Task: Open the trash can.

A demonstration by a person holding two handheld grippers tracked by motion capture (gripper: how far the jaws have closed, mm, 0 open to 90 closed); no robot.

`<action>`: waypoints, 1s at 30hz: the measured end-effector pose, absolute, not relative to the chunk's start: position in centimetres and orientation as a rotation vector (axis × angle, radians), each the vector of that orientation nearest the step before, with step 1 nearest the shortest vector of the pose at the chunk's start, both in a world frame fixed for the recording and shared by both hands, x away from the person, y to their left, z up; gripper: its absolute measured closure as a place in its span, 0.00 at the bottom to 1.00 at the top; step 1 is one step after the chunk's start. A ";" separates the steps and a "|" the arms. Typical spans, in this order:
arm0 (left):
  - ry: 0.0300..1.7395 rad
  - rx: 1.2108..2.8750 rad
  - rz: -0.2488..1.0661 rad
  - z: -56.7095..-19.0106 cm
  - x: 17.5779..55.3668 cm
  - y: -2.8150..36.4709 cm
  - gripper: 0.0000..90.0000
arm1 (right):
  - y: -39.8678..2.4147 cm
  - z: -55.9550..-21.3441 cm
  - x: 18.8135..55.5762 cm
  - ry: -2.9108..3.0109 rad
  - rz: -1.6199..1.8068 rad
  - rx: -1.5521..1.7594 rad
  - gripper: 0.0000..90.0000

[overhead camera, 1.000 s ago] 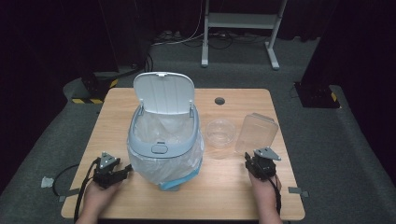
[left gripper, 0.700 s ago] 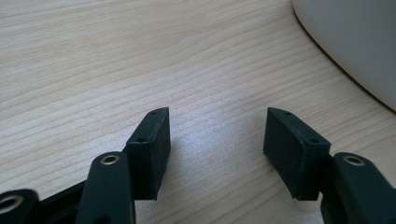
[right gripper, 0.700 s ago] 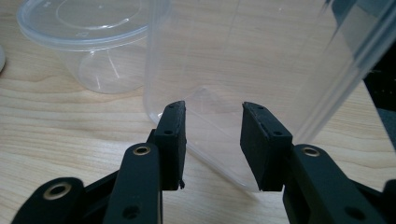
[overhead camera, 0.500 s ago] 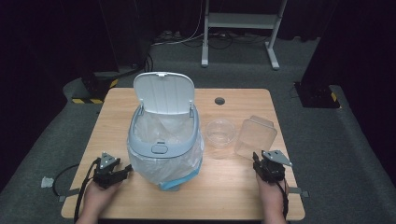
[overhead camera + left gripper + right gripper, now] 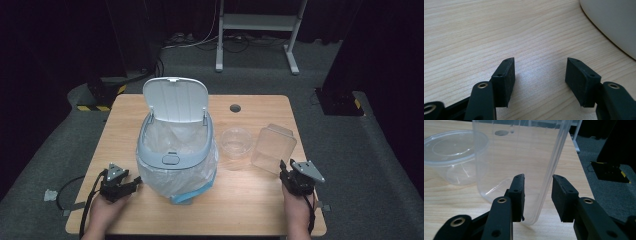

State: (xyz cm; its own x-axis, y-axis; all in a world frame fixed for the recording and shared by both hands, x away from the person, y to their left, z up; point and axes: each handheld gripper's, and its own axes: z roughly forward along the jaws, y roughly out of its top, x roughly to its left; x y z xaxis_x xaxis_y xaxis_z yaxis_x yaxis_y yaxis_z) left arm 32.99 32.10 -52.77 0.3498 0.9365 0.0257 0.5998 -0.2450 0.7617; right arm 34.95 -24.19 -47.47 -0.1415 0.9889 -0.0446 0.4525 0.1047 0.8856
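Now, my right gripper (image 5: 537, 195): jaws straddle the rectangular container (image 5: 524, 162) wall, apart, just closing.
Handling: light, thin, slippery; pinch the rim.

The wooden bench (image 5: 250, 195) has a lidded bin (image 5: 175, 150) just right of the left hand-held gripper (image 5: 131, 186), plus a round clear tub (image 5: 236, 142) up-left of the right hand-held gripper (image 5: 284, 169).

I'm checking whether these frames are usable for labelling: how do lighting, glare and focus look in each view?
High view: lit table, surroundings nearly black, slightly soft. Left gripper view: wood grain sharp, sheen between the left claw pads, white bin wall overexposed and featureless. Right gripper view: clear rectangular container shows bright edge highlights and see-through walls; the round tub behind is softer.
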 end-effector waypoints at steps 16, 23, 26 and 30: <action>1.338 1.952 0.671 -52.8 32.9 32.0 0.46 | -25.1 -48.0 37.1 1.702 1.046 1.462 0.68; 1.333 1.957 0.670 -52.8 32.8 31.9 0.46 | -24.5 -47.9 36.1 1.738 1.066 1.431 0.72; 1.327 1.959 0.671 -52.8 32.8 31.9 0.46 | -24.1 -47.7 35.5 1.751 1.076 1.408 0.74; 1.325 1.960 0.668 -52.8 32.8 31.9 0.46 | -23.8 -47.6 35.4 1.747 1.083 1.403 0.74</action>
